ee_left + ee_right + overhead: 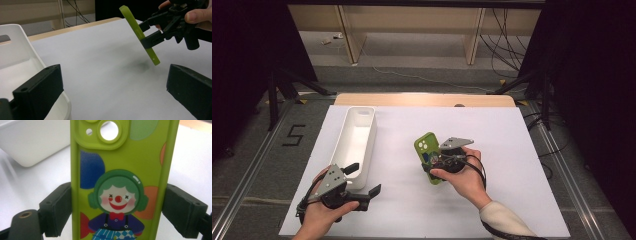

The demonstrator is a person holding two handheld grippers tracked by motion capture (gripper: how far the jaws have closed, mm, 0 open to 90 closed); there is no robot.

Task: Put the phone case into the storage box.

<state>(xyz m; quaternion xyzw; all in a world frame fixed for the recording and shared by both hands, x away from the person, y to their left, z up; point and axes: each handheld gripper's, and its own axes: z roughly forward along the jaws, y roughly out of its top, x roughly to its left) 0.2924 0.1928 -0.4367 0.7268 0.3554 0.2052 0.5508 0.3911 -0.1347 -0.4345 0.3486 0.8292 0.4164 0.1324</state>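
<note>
Green phone case (pixel 429 156), soft-looking, printed on its back with a clown figure in a green helmet, a red bow tie and coloured balloons, camera cutout at the far end; clamped by its two long edges between the jaws of the right gripper (pixel 435 161), which are closed against it on both sides, case lifted clear of the white tabletop (pixel 492 150) and tilted, its shadow on the sheet below in the left gripper view. Right hand (pixel 464 177) wrapped round the gripper body, cream sleeve (pixel 504 220) behind it, grey three-cornered plate (pixel 455 143) on top. Left gripper (pixel 363 179), held in the left hand (pixel 324 212), jaws spread wide apart with nothing between them, hovering low over the tabletop; one jaw sits at the near end of the white tray (pixel 353 145), the other out over bare sheet. White tray, long and narrow, with a handle slot in its far end wall, lies just beside the left gripper on its outer side, well apart from the right gripper and the case. Dark floor (pixel 257 165) beyond the tabletop edge carries a taped mark shaped like a 5 (pixel 293 135)
</note>
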